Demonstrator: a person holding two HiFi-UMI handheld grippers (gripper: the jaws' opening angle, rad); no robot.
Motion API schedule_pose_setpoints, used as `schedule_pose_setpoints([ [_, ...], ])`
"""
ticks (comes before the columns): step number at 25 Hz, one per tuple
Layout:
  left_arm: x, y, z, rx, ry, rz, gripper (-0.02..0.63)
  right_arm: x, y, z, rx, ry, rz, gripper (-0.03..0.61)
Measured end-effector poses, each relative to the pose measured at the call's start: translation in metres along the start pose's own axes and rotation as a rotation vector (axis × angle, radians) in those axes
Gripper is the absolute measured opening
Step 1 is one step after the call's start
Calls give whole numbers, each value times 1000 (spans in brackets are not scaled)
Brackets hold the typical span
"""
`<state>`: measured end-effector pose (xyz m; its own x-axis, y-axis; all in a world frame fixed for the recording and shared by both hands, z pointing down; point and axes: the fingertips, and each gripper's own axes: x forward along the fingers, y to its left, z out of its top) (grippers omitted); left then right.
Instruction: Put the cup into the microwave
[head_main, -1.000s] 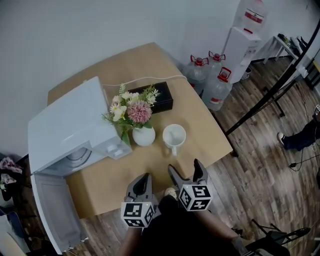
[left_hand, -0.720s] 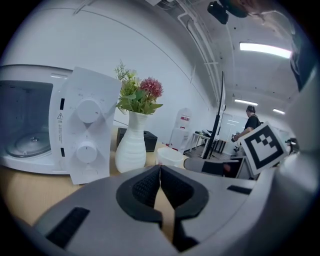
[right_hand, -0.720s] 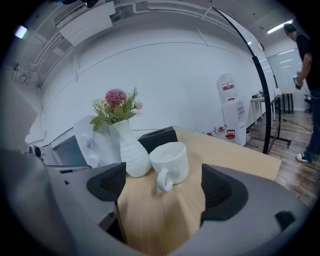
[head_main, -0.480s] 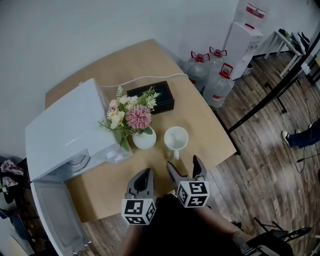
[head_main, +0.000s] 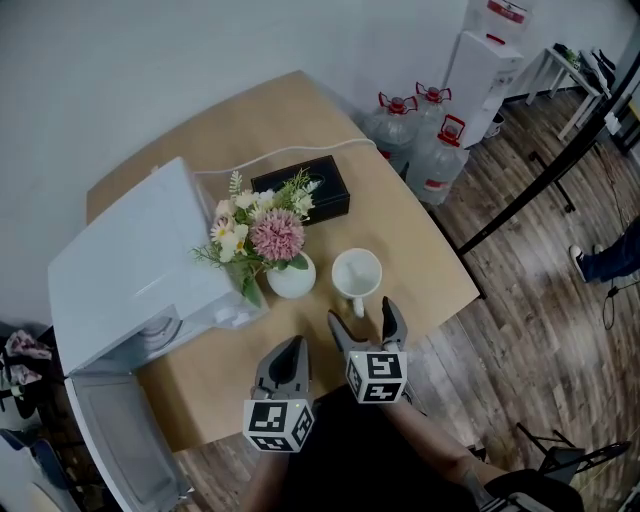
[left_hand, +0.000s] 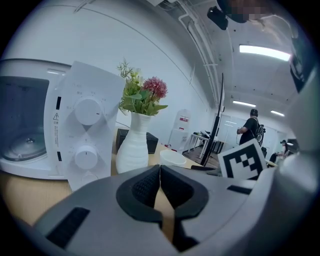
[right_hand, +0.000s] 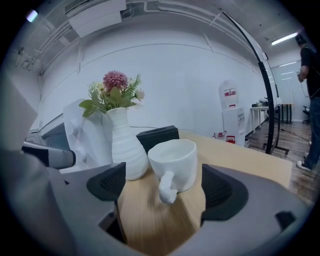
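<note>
A wooden table (head_main: 425, 250) is shown bearing a white vase (head_main: 291, 280); a microwave (head_main: 130, 265) is set left of the vase, a cup (head_main: 357, 273) just right of it, a black box (head_main: 325, 186) behind it.

Cup handle (right_hand: 166, 187) slightly blurred

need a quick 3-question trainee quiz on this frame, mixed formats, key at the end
1. Open or shut: how does the door of the microwave stand?
2. True or false: the left gripper has its jaws apart.
3. The handle of the cup points: A) toward the right gripper; B) toward the microwave; C) straight up.
Key: 1 open; 2 false, the jaws are together; 3 A.
</note>
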<state>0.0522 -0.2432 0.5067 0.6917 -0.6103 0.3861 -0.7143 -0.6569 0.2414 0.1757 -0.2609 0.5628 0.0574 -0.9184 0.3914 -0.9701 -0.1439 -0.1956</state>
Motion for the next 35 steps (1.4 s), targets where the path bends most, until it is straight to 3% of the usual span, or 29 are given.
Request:
schedule_pose_setpoints([
  [9,15,2,1,-19,13,-56,5,23,-7,3,-32,-51,-64,434],
  [17,21,0,-7,-26,39,-93,5,40,-10,7,-119,-93,-95,440],
  [27,33,6,-7,-36,42,-116,6,57,-20,16,-121,-153,-122,440],
  [35,39,13,-7,-52,48,-116,6,65,-19,18,-128,-142,-112,440],
])
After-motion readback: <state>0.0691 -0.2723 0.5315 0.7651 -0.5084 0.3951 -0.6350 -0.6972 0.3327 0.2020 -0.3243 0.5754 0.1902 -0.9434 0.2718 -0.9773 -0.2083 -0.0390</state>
